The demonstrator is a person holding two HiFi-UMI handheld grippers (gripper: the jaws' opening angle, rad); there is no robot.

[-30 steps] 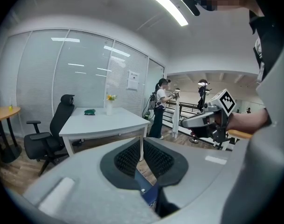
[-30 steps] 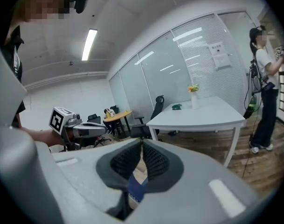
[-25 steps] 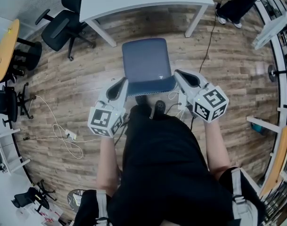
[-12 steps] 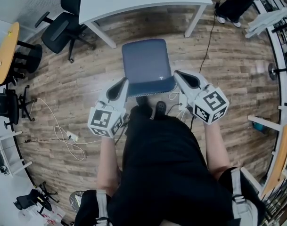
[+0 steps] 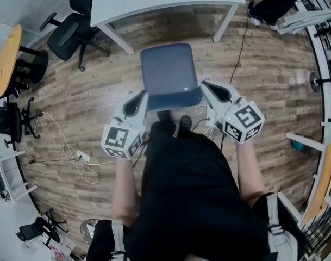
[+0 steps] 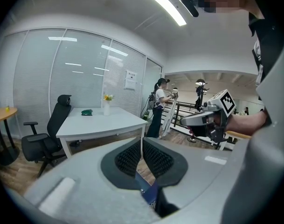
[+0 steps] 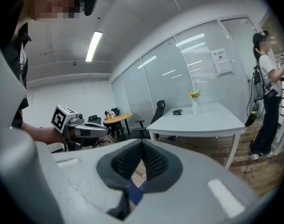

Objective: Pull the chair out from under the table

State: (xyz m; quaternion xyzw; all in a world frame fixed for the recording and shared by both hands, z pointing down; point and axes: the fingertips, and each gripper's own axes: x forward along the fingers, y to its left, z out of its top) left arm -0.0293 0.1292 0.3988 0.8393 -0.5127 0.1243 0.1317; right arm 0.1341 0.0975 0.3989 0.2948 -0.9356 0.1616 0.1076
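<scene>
Standing on the white table [image 6: 100, 124], a vase [image 6: 107, 109] holds yellow flowers. The blue chair [image 5: 169, 75] sits clear of the table. The left gripper [image 5: 143, 97] and right gripper [image 5: 205, 86] flank its near edge, jaws closed together, with blue showing behind their pads.

Left gripper [image 6: 142, 148]: jaws pressed together, blue chair [image 6: 148, 193] showing in the gap below. White table [image 6: 100, 124] ahead. Right gripper [image 6: 186, 120] alongside.
</scene>
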